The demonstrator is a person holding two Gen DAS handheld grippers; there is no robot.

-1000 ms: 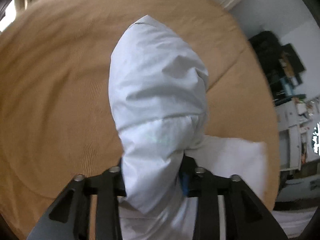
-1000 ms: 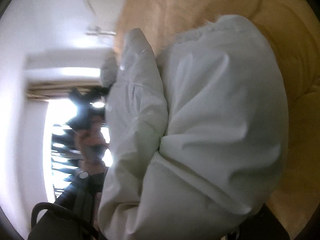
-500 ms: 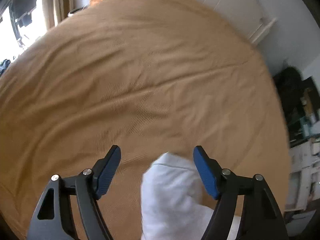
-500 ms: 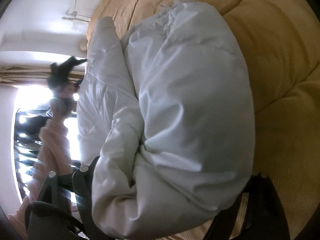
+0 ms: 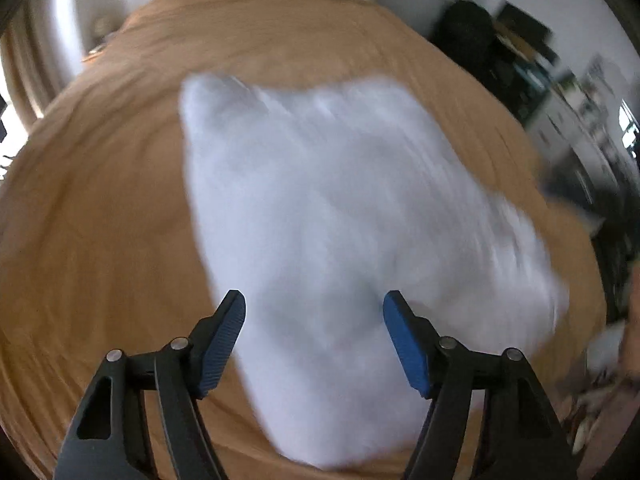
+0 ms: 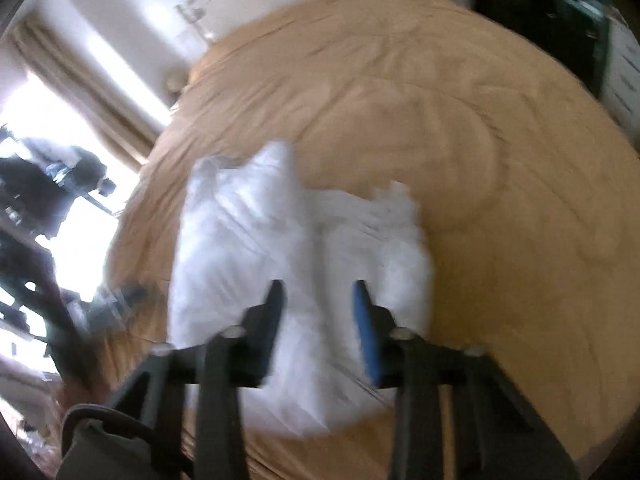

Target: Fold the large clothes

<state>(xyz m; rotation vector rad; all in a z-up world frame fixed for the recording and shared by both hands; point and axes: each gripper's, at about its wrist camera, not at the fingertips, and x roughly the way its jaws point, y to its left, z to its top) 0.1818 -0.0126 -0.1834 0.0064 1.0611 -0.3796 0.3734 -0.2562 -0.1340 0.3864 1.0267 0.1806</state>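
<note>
Tan bedspread (image 5: 100, 200) under white garment (image 5: 340, 200); both tongs (image 5: 314, 312) (image 6: 318, 300) closing, unpinched.

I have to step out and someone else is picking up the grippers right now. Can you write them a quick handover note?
Left hand-held gripper: jaws wide and empty, just closing a little, above the white padded garment.
Right hand-held gripper: jaws closing with nothing pinched between them, also above the garment.
The garment lies loose in a folded bundle on the tan bedspread, near its close edge; neither gripper holds it.
Done: it is folded over into a compact bundle and let go.
Left: the pictures are blurred, so check the edges and tidy or fold once more if needed.
</note>
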